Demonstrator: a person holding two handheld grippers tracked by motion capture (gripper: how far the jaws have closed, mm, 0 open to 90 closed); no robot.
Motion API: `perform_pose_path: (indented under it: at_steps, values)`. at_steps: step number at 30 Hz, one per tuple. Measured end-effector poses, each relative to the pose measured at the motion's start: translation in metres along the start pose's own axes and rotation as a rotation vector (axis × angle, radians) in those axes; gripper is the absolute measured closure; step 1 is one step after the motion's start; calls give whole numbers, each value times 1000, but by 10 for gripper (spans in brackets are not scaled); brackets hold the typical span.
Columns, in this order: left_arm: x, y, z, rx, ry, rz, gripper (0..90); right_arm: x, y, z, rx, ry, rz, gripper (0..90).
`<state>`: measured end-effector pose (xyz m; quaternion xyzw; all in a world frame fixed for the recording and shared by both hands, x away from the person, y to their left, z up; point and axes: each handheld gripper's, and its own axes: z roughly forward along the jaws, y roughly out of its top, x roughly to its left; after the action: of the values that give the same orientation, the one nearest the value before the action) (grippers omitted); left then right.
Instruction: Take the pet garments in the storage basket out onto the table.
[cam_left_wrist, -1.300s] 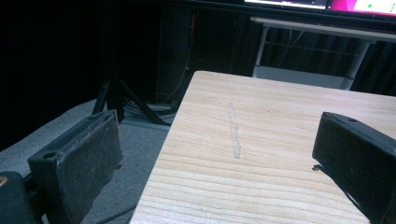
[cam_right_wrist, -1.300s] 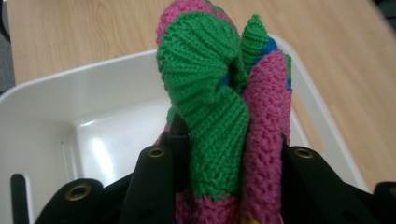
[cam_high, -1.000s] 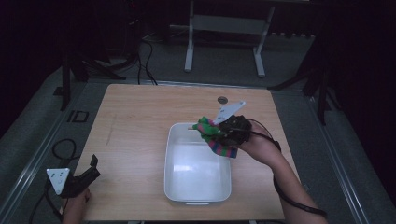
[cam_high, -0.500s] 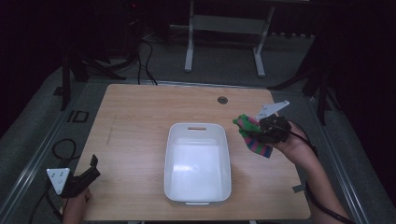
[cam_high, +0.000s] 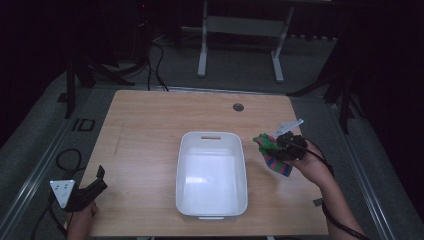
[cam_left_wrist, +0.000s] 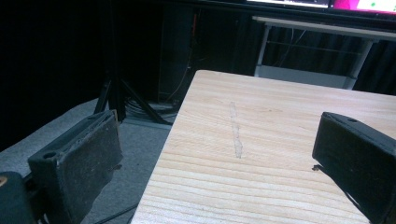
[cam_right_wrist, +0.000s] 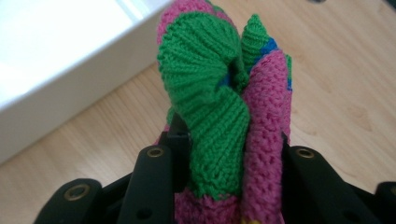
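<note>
right hand-held gripper (cam_high: 280, 148): clamped on one knit sock (cam_right_wrist: 224, 116), right of the bin (cam_high: 212, 172)
left hand-held gripper (cam_high: 92, 187): wide open, empty, near-left worktop (cam_high: 150, 125) edge

Layout: table, bin, two grippers, knitted item.

Bin (cam_high: 212, 175) sits on the table (cam_high: 145, 130) near centre, toward the near edge. Right gripper (cam_high: 280, 145) is right of the bin, just beside its far right corner, over the table; the knitted item (cam_high: 272, 152) is clamped between its jaws and hangs below the gripper, close to the bin's right wall but apart from it. In the right gripper view the bin wall (cam_right_wrist: 70, 88) lies left of the knitted item (cam_right_wrist: 224, 116). Left gripper (cam_high: 92, 187) is at the table's near left corner, well apart from the bin, jaws spread across the table's left edge. Round grommet (cam_high: 238, 107) lies behind the bin, near the far edge.
</note>
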<state>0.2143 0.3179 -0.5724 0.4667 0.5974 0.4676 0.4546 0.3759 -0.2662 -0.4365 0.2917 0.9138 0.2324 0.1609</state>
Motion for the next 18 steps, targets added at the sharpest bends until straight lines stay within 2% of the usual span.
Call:
perform_pose_path:
  at_steps: [4,7,14,18]
  values:
    - [0,0,0,-2,0,1,18,0,-3,20,27,7,1,662]
    - [0,0,0,-1,0,1,18,-1,-7,35,43,-7,1,658]
    - [0,0,0,-3,-2,7,18,-3,-16,61,71,-3,28,656]
    - [0,0,0,-3,-1,7,18,0,-21,84,109,12,38,650]
